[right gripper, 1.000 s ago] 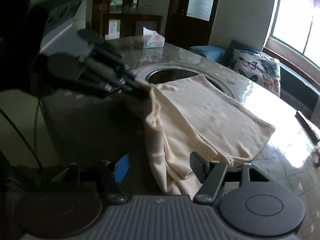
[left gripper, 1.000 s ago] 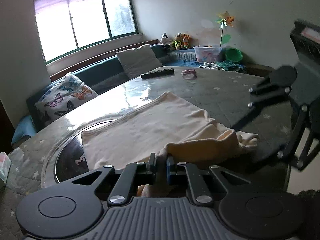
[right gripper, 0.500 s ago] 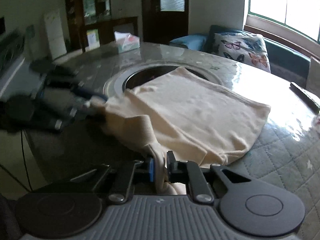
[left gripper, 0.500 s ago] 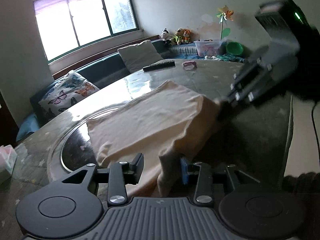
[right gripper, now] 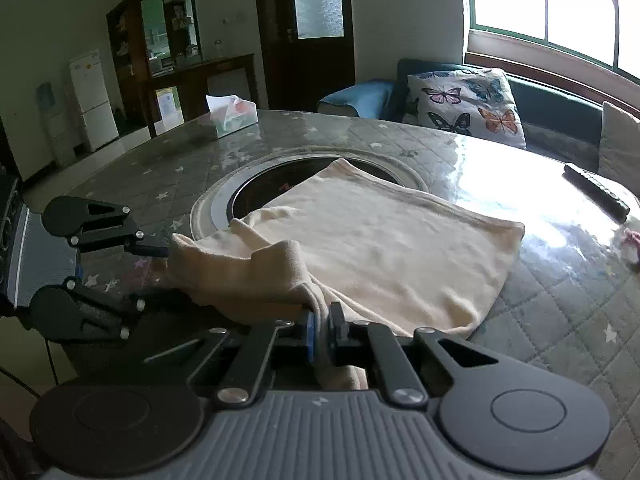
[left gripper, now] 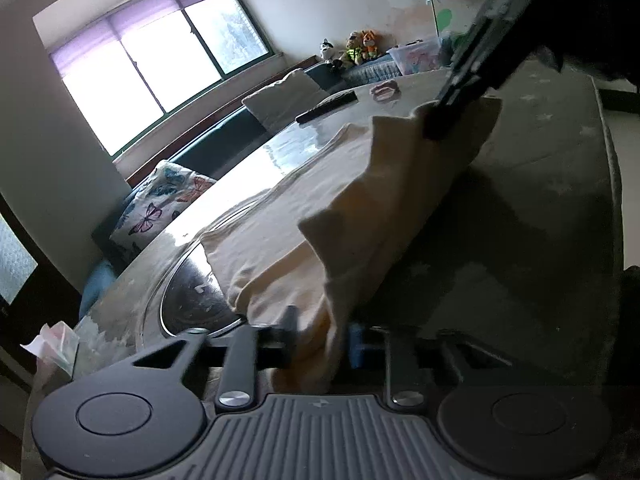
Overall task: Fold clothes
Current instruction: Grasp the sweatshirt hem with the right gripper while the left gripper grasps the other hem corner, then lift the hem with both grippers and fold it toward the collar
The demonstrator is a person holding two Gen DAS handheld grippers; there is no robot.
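Cream knit garment [right gripper: 372, 248] is pinched by right gripper [right gripper: 324, 330]; left gripper [left gripper: 320, 338] closing on the hem at 9 o'clock. Edge kept taut, carried evenly toward 12 o'clock.

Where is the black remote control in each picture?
Left wrist view: the remote control lies on the far tabletop, upper middle, beyond the cream garment.
Right wrist view: remote control at the right edge, past the garment.
Shared landmark: butterfly pillow.

Garment [right gripper: 372, 248] spread on table [right gripper: 560, 320], frame centre; tissue box [right gripper: 231, 114] behind, upper left; remote [right gripper: 596, 190] at right.
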